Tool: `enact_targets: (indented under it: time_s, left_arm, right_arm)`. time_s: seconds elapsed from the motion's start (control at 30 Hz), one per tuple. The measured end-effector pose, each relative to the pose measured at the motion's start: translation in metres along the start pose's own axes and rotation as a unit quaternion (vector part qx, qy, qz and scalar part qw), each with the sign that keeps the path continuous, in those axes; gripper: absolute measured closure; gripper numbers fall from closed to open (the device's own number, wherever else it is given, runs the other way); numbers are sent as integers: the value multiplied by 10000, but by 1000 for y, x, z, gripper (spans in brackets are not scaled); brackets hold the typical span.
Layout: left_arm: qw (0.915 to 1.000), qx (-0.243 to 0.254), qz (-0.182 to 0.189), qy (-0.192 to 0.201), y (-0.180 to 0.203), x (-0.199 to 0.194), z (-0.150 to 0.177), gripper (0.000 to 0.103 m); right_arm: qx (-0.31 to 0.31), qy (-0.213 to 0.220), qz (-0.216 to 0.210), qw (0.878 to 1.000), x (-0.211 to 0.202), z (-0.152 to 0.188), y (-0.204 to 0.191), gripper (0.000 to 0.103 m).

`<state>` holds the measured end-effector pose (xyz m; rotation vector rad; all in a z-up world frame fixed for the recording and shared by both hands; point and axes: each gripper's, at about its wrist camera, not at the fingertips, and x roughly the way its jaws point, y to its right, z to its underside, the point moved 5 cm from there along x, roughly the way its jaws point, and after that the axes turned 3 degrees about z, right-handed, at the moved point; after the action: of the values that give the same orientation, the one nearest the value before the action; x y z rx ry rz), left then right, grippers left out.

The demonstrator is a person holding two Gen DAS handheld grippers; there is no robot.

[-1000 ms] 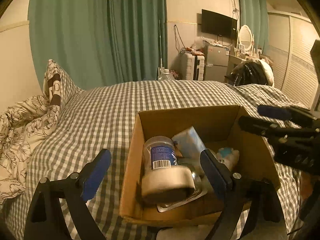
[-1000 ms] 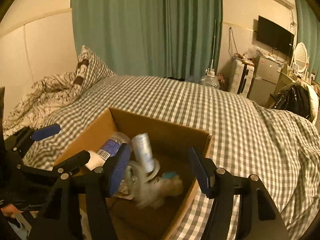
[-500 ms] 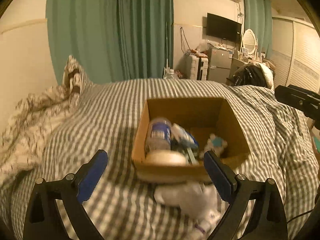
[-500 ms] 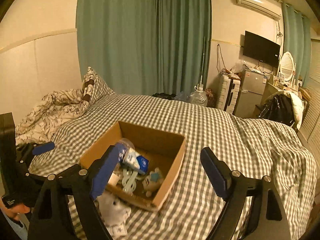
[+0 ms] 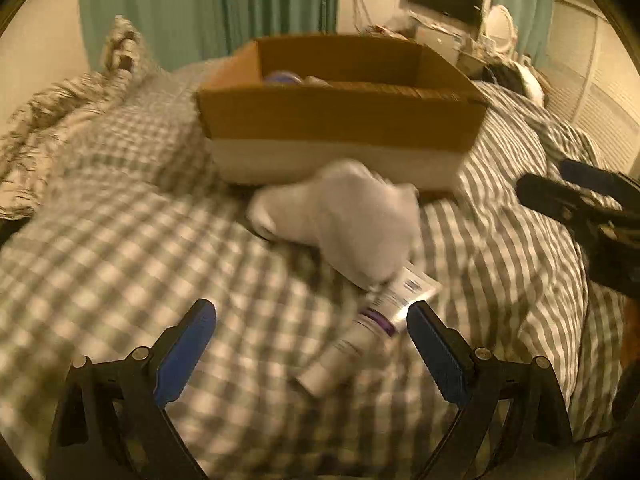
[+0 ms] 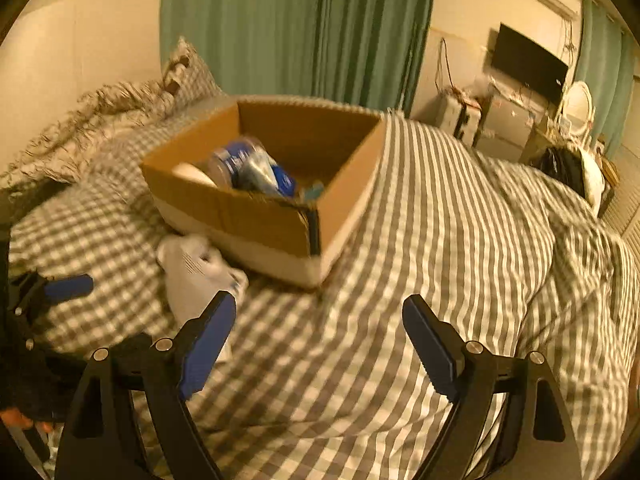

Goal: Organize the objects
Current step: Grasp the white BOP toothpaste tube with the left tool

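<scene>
A brown cardboard box [image 5: 340, 116] stands on the checked bed and holds a blue-labelled jar [image 6: 232, 160], a roll and other small items. In front of it lies a white sock [image 5: 344, 220], also in the right wrist view [image 6: 192, 272]. A white tube with a purple band [image 5: 360, 340] lies partly under the sock. My left gripper [image 5: 312, 352] is open and empty, low over the bed, with the tube between its fingers' line. My right gripper [image 6: 320, 340] is open and empty, right of the sock and before the box.
The grey checked bedspread [image 6: 440, 240] covers the bed. A patterned quilt and pillow [image 6: 120, 112] lie at the far left. Green curtains [image 6: 300, 20], a TV and cluttered furniture [image 6: 520, 80] stand beyond the bed.
Both grippers have pulled back from over the box and dropped low toward the bed. The sock and tube in front of the box have come into close view.
</scene>
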<state>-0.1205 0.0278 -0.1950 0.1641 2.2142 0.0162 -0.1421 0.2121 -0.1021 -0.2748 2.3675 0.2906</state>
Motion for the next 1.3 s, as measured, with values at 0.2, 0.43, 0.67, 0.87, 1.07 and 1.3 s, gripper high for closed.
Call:
enact_targets:
  time_s: [0.2,0.43,0.67,0.87,1.07,1.3]
  left_arm:
    - [9987,229,266,-368,24,28,14,9]
    - [9967,474,544,-361,37,29,21,66]
    - [9951,377,787,-470,46,-1,36,81]
    - [9950,432,903,-10,43,-49,20,81]
    - [9972,274,524,455,5,-73,-16,81]
    - [9984,79,-131,538,-37,-50,-49,81]
  right_arm:
    - [105,-175,-25,9998,12,9,7,18]
    - [248,-340,179,9990,15,17,19,18]
    - [344,-228,221,9989,-3,18,24,18]
    - [278,-54,89,9996,-22,12,12,18]
    - [181,72,-190,9996,-27,8,-7,18]
    - [152,-202,-617,9978,11,1,-38,13]
